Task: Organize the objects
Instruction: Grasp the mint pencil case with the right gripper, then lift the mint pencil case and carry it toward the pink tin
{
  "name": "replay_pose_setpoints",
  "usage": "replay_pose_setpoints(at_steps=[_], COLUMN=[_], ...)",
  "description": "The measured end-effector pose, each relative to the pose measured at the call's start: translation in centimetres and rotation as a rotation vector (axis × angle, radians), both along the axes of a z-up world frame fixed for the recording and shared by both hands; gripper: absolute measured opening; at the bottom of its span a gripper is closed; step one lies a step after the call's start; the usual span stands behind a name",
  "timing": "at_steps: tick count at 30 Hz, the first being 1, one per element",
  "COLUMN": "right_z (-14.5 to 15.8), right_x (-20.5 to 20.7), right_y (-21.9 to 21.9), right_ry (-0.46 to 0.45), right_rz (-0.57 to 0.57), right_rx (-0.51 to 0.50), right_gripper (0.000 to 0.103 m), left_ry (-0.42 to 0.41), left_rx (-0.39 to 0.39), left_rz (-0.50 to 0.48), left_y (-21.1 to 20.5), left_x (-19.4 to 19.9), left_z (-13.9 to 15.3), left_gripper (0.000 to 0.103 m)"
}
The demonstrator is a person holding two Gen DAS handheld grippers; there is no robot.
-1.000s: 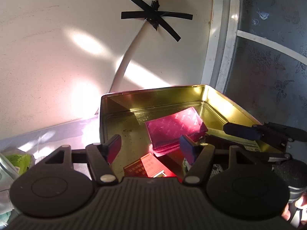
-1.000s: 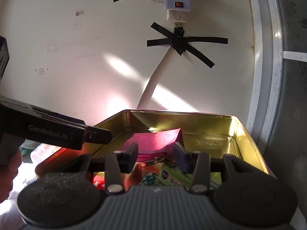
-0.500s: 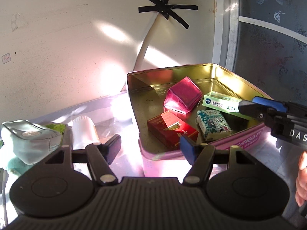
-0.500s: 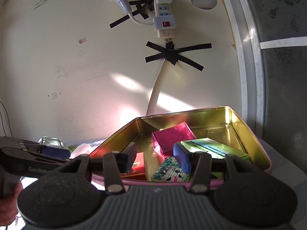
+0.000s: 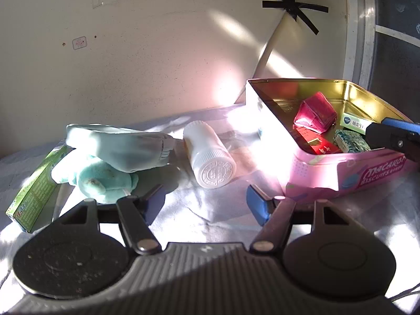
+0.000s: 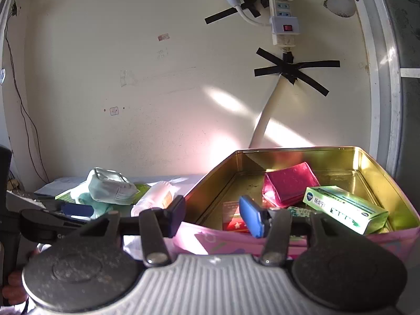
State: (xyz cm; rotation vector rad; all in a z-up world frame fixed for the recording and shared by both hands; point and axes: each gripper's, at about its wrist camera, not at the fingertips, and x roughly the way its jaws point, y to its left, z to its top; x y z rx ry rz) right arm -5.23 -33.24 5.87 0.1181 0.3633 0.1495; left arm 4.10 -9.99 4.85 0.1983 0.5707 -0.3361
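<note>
1. Sorting is partway along, as I judge it: the pink tin (image 5: 341, 173) already holds a magenta pouch (image 5: 316, 115), a red pack (image 5: 319, 143), a patterned packet (image 5: 350, 140) and a green-and-white box (image 6: 344, 208), while other things lie loose on the cloth left of the tin.
2. Left tongs (image 5: 204, 202) have swung away from the tin toward those loose things; their jaws stand apart with nothing between them.
3. Nearest of these is the white bottle (image 5: 210, 156), lying on its side just left of the tin, cap toward the camera and a little beyond the left tongs' tips, roughly in line with the gap.
4. Farther left of the tin lie a pale blue mask (image 5: 123, 144) draped over a teal soft toy (image 5: 102, 181), with a green carton (image 5: 36, 186) beside them.
5. Right tongs (image 6: 212, 218) hover at the tin's near wall, jaws released and just widened, gripping nothing.
6. Next move, likely: bring the left tongs forward and down to straddle the bottle across its round body, then close; its smooth curved side may roll or slip.
</note>
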Motion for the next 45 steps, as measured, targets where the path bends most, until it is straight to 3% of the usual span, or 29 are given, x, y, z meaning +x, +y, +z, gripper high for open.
replay_pose_setpoints(at_steps=[10,16,21,24,28,34,36,39,45], right_z=[0.2,0.0,-0.4,-1.1,-2.9,-4.9,-5.5,-4.7,2.7], right_x=[1.4,3.1,5.9,7.5,9.3,11.8,12.2,11.4,6.1], right_y=[5.4,9.5,13.4,16.9,20.8,23.3,23.8,23.5,18.1], right_ry=[0.018,0.025,0.035,-0.003,-0.05,-0.054,-0.071,-0.123,-0.148], right_rz=[0.11,0.209,0.286,0.328,0.365,0.411,0.412,0.388,0.386], right_rx=[-0.072,-0.144,-0.212,-0.379,-0.637,-0.765,-0.805,-0.784,-0.462], right_gripper=[0.047,0.047,0.051,0.058,0.058,0.063,0.049,0.037,0.033], left_ry=[0.017,0.034,0.069,0.104,0.107,0.105,0.107,0.107,0.105], left_rx=[-0.023,-0.062,-0.194,-0.259,-0.265,-0.259,-0.256,-0.256,-0.274], left_rz=[0.101,0.254,0.4,0.418,0.419,0.407,0.404,0.401,0.4], left_y=[5.2,10.8,15.8,17.0,16.9,16.8,16.8,16.7,16.9], left_x=[1.3,3.0,4.6,5.1,5.0,5.2,5.3,5.3,5.3], left_z=[-1.4,-2.7,-3.9,-4.3,-4.2,-4.4,-4.4,-4.4,-4.4], left_gripper=[0.073,0.073,0.073,0.073,0.073,0.074,0.074,0.074,0.074])
